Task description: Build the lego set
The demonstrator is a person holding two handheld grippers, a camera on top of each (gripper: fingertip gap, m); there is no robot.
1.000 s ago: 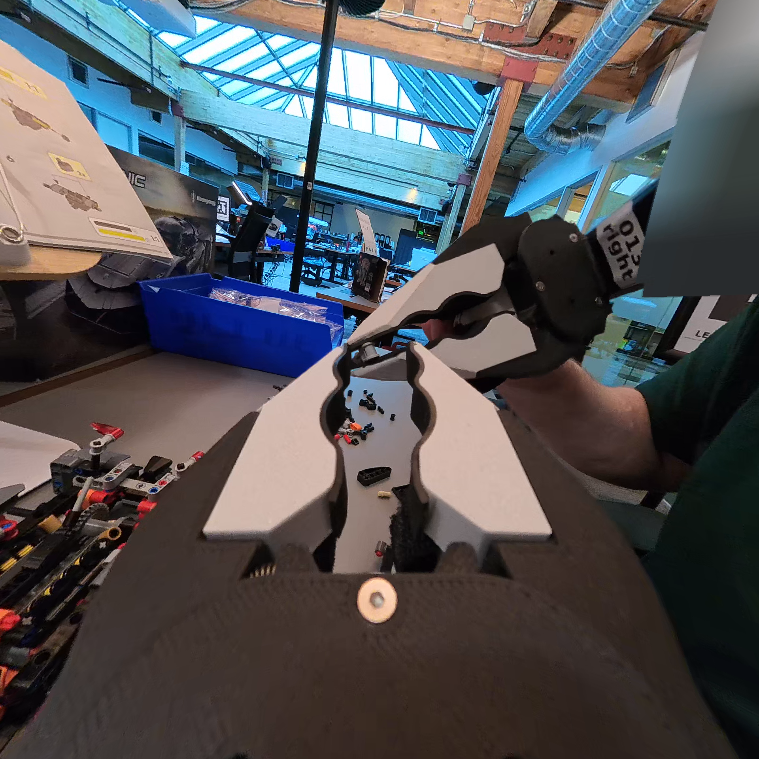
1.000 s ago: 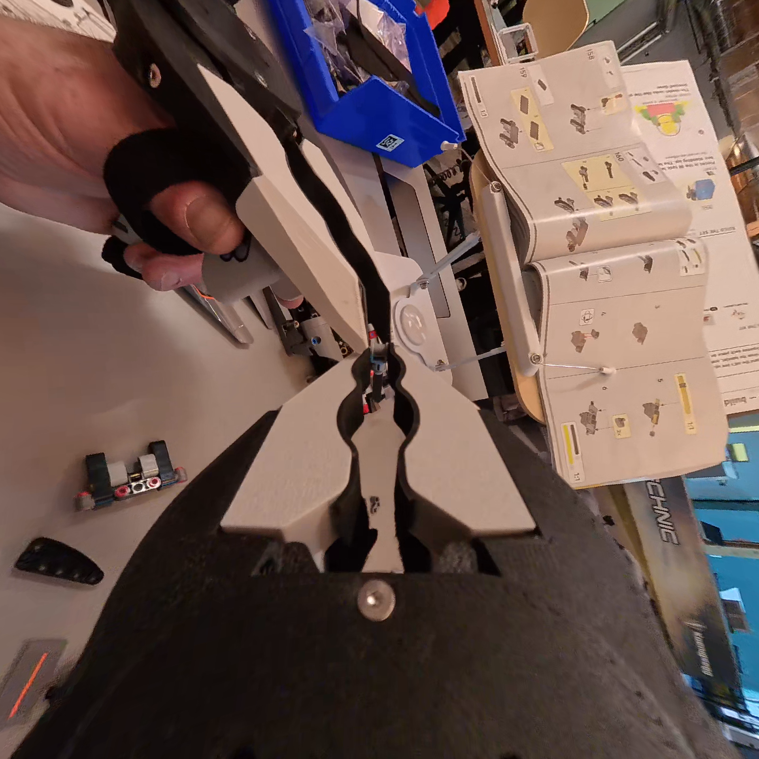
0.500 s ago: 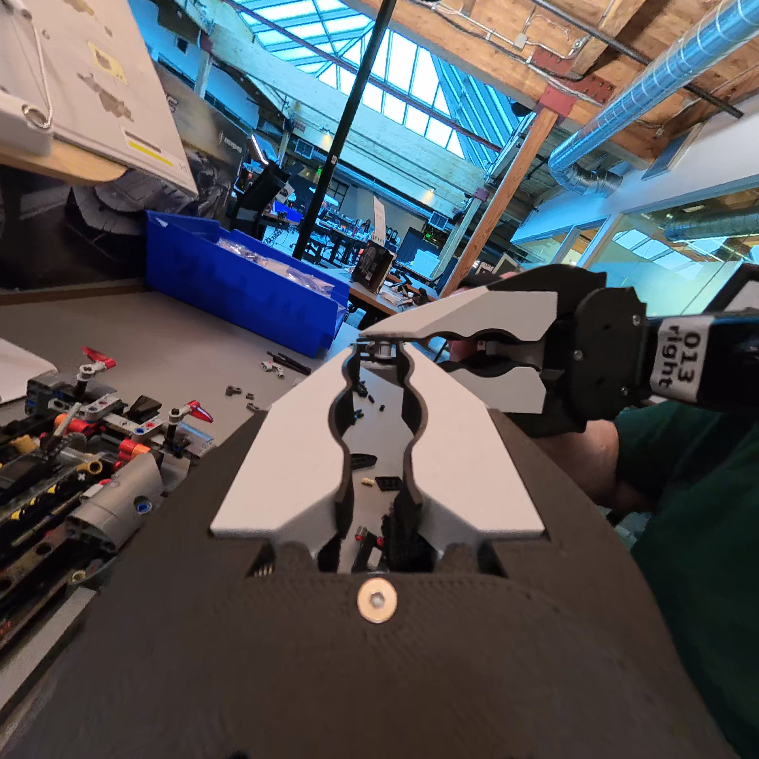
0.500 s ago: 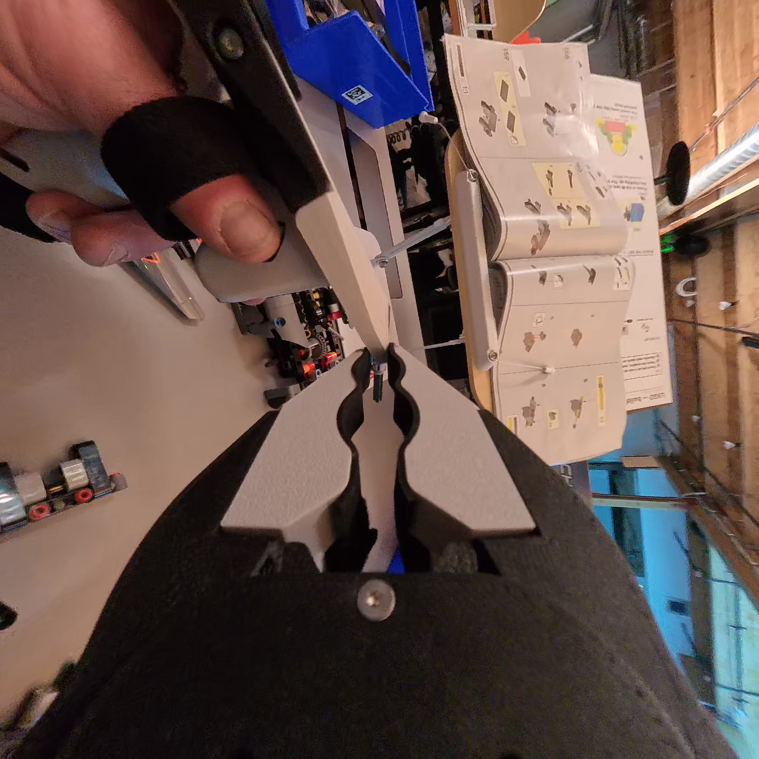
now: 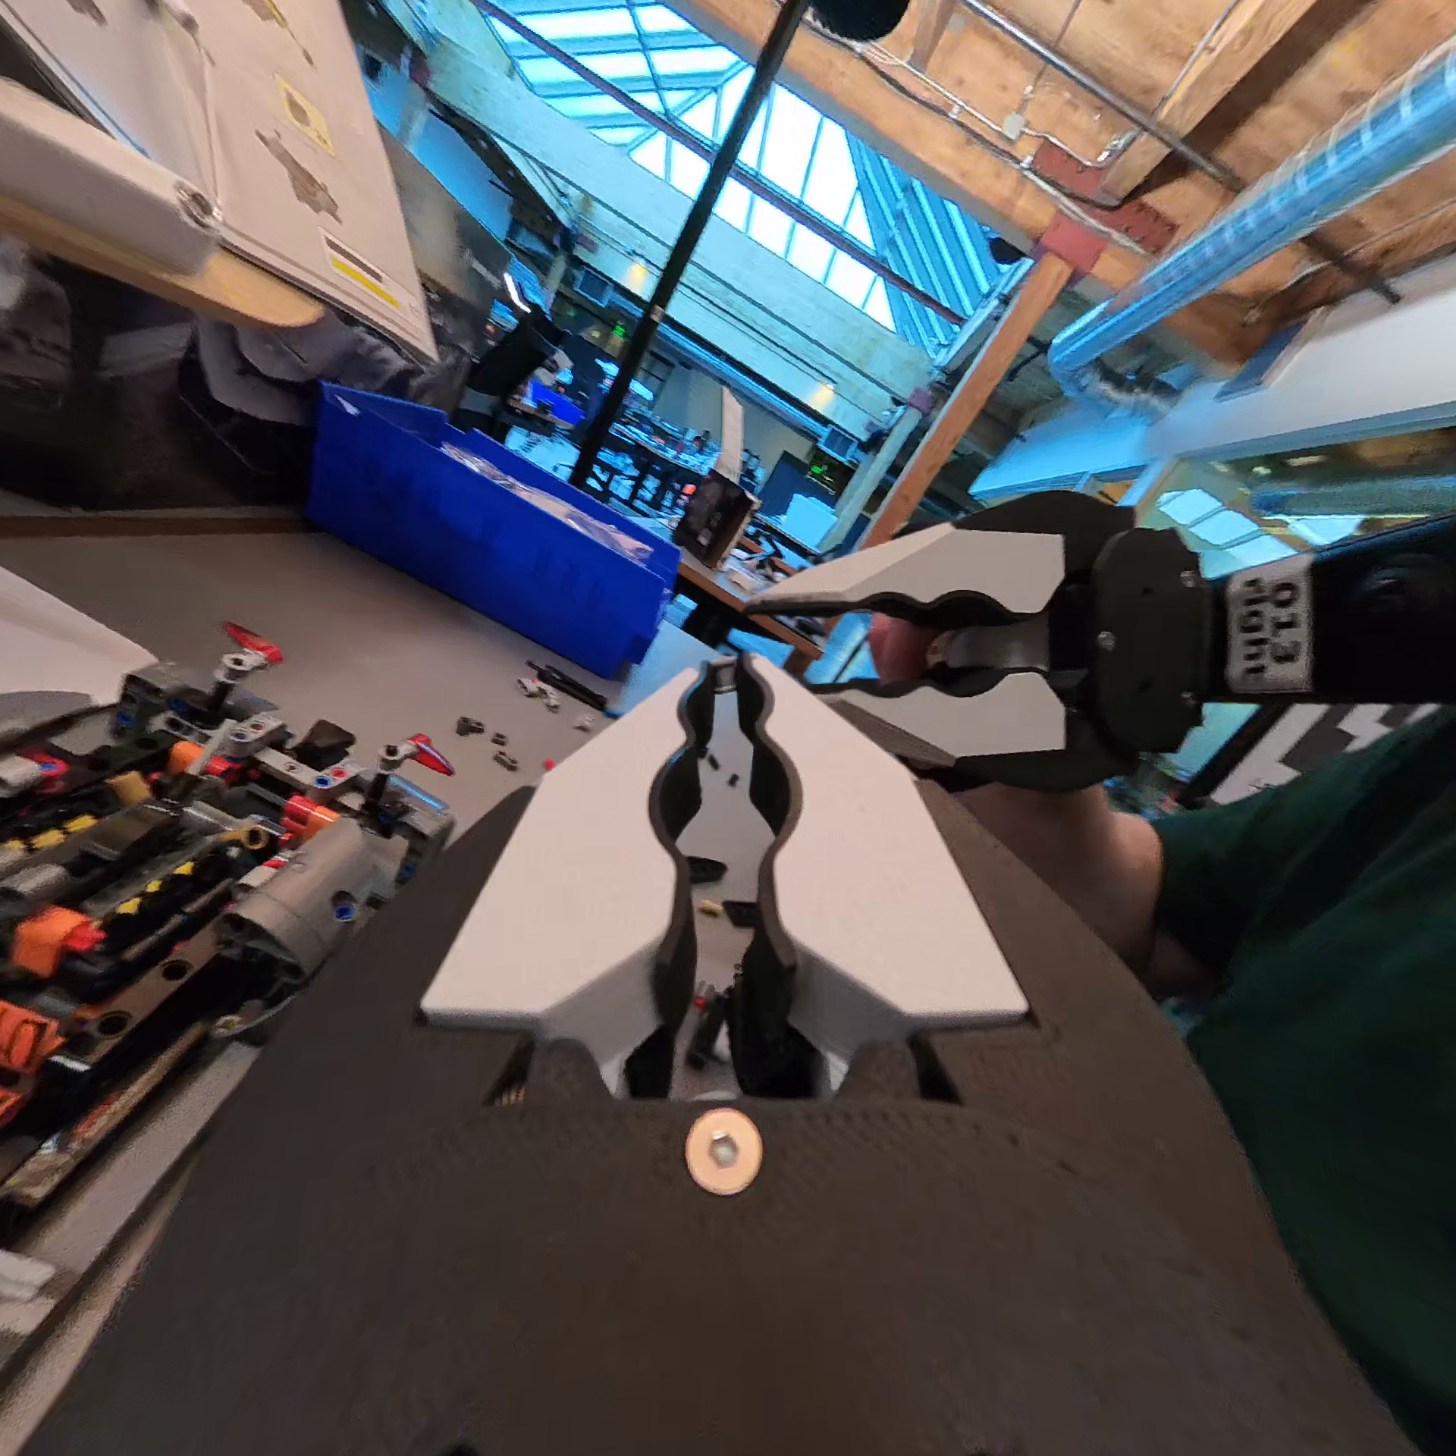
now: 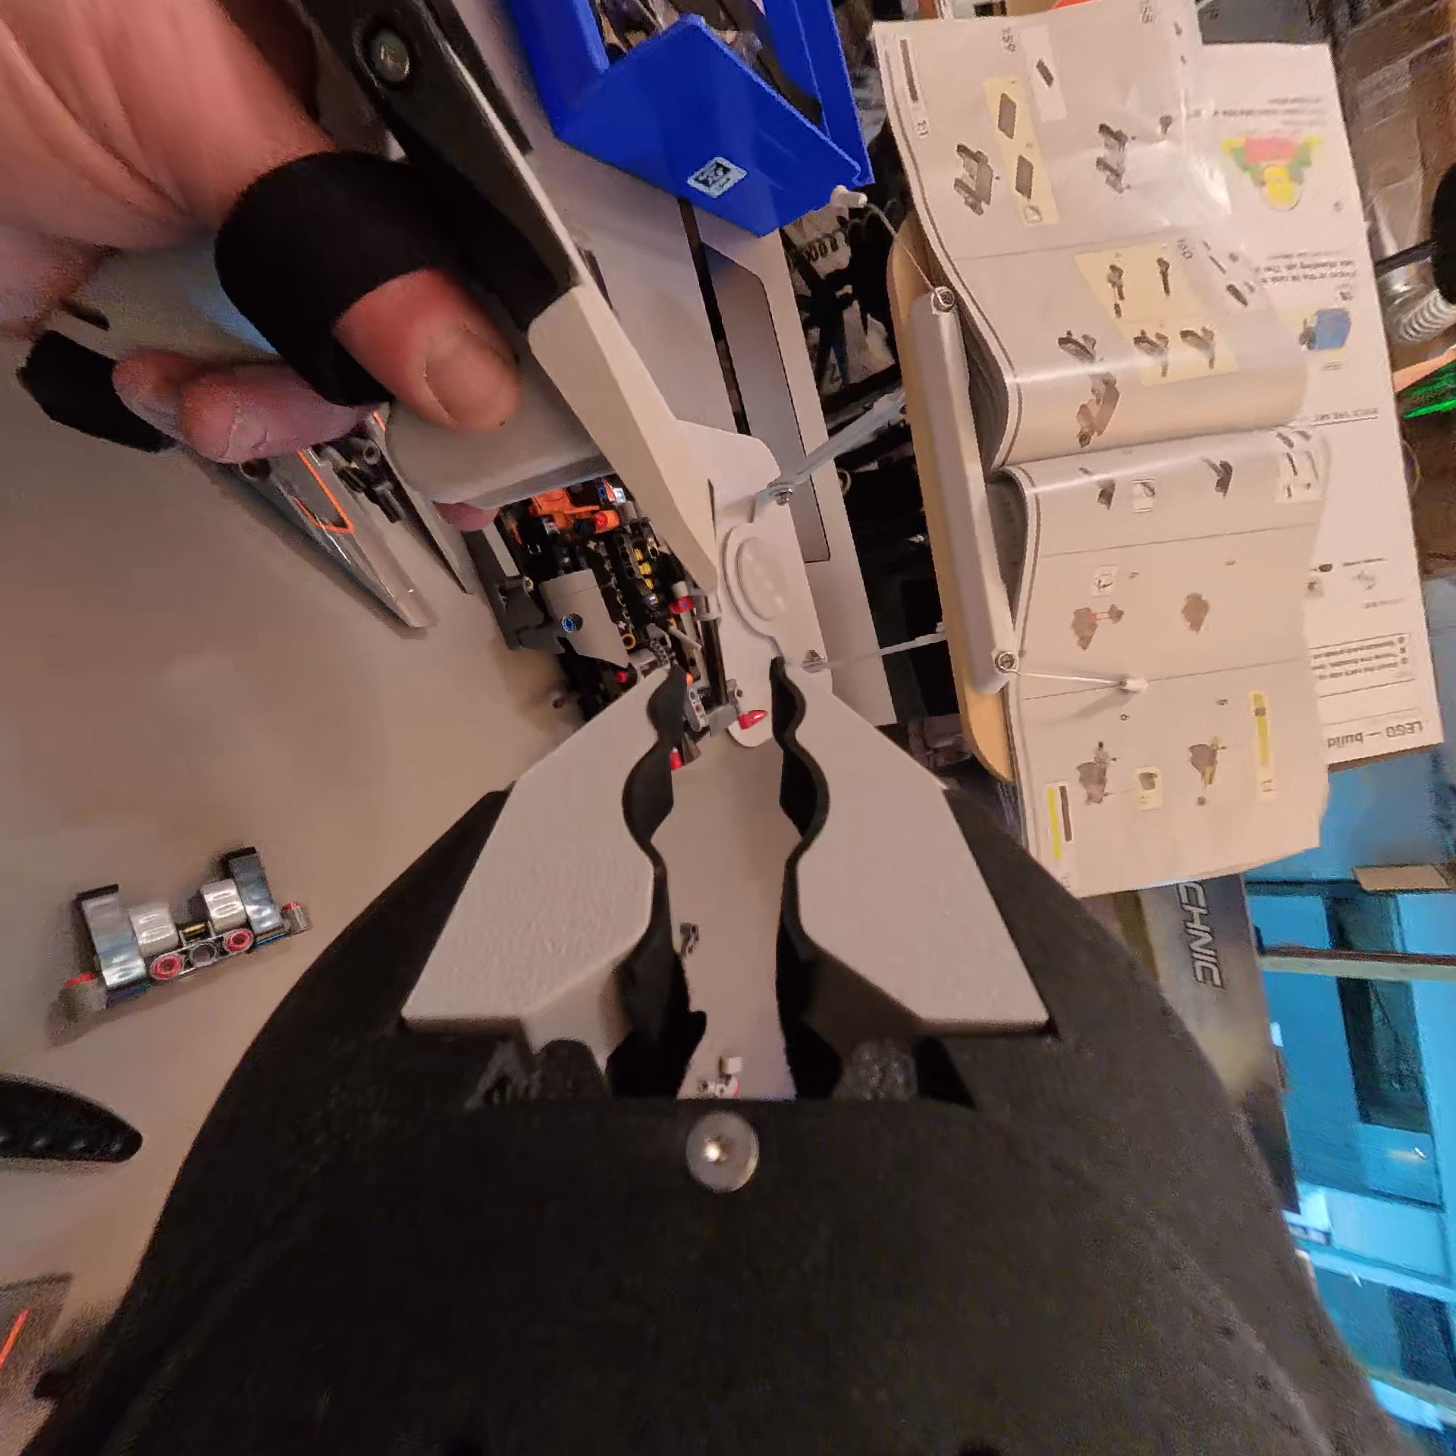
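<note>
Grey table (image 5: 331,622): left tool (image 5: 726,676) clamps small grey piece (image 5: 723,677); right tool (image 6: 721,693) apart; labelled blue bin (image 6: 701,126).

Skylight (image 5: 788,150) over timber beams (image 5: 1048,102), silver duct (image 5: 1261,228).

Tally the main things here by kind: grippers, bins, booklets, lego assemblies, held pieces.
Grippers: 2 (left gripper, right gripper)
Blue plastic bin: 1
Open paper instruction booklet: 1
Lego assemblies: 2 (large multicolour chassis, small grey-and-black subassembly)
Small grey lego piece in left gripper: 1
Total: 7
</note>
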